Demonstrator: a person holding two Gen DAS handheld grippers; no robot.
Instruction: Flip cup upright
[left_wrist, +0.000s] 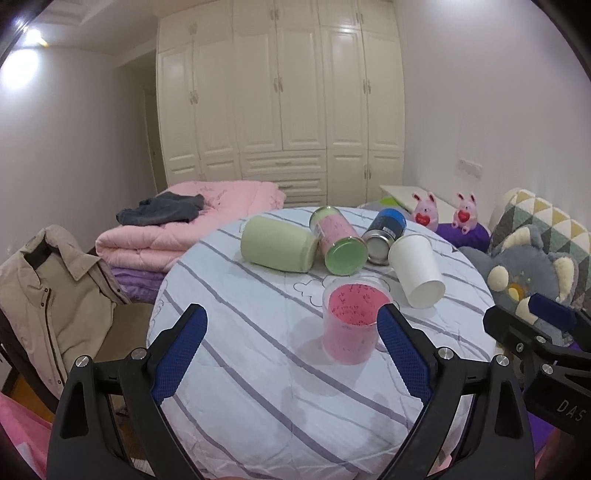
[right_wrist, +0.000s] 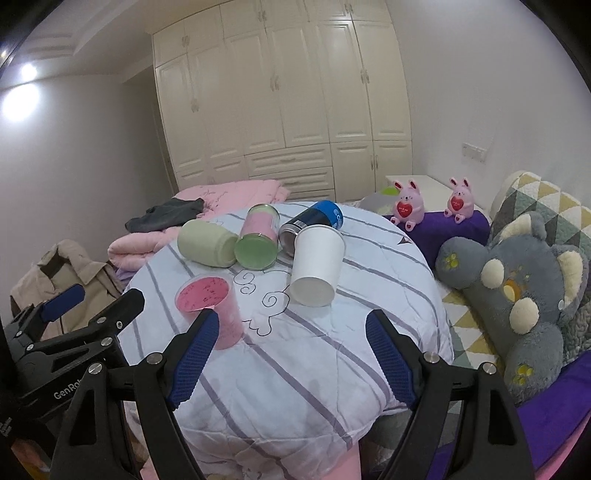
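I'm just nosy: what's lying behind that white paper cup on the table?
Behind the white paper cup, which lies on its side, a blue can also lies on its side, its metal end showing. The cup covers part of the can.

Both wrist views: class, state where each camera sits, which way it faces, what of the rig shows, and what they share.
Left wrist: on the left gripper, facing the table; its open jaws frame the pink cup; the right gripper shows at right.
Right wrist: on the right gripper, facing the same table; open jaws; the left gripper shows at left.
Shared: pink cup, white paper cup.
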